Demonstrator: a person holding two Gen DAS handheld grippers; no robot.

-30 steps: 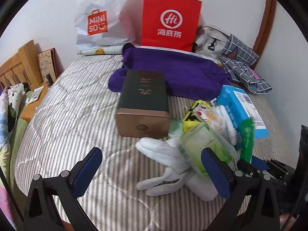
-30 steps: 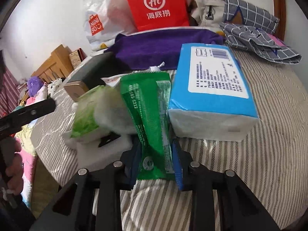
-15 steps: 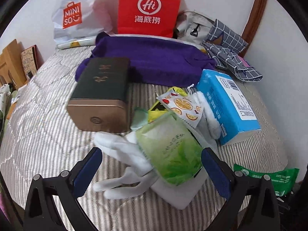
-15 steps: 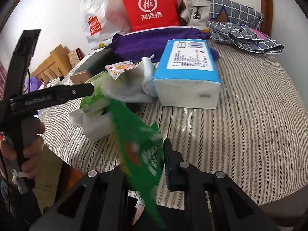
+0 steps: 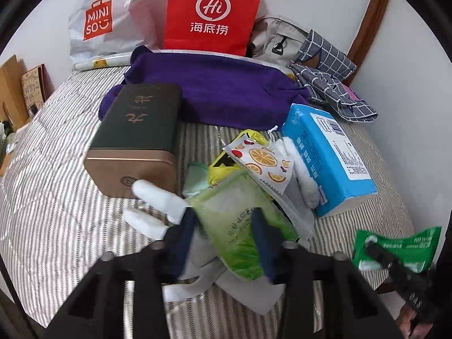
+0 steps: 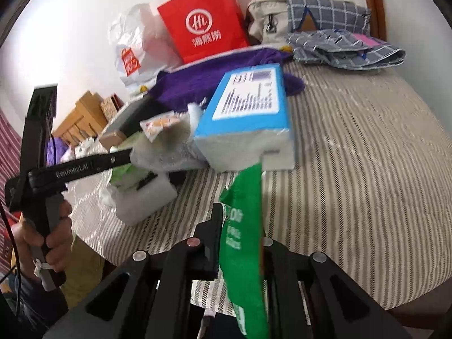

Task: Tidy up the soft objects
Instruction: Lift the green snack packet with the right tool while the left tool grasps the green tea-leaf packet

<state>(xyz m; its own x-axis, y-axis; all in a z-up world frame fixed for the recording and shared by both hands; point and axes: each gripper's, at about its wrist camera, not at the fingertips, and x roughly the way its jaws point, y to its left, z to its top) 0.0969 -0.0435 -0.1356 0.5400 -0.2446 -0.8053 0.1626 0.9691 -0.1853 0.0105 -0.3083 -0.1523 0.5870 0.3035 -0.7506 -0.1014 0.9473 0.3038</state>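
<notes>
On a striped bed (image 5: pixel 56 197), the left gripper (image 5: pixel 226 240) is closing its jaws around a light green wipes pack (image 5: pixel 237 226) lying on white gloves (image 5: pixel 158 200) at the near edge, beside a dark tin box (image 5: pixel 138 138). The right gripper (image 6: pixel 240 234) is closing too, pinching a dark green packet (image 6: pixel 243 226) and holding it off the pile, near right of a blue tissue pack (image 6: pixel 248 113). A purple towel (image 5: pixel 212 93) is lying at the far side.

Bedroom at home: striped bed cover (image 5: pixel 56 197), wooden bed end (image 6: pixel 76 118), shop bags (image 5: pixel 212 14) by white wall, clothes (image 6: pixel 339 42).
</notes>
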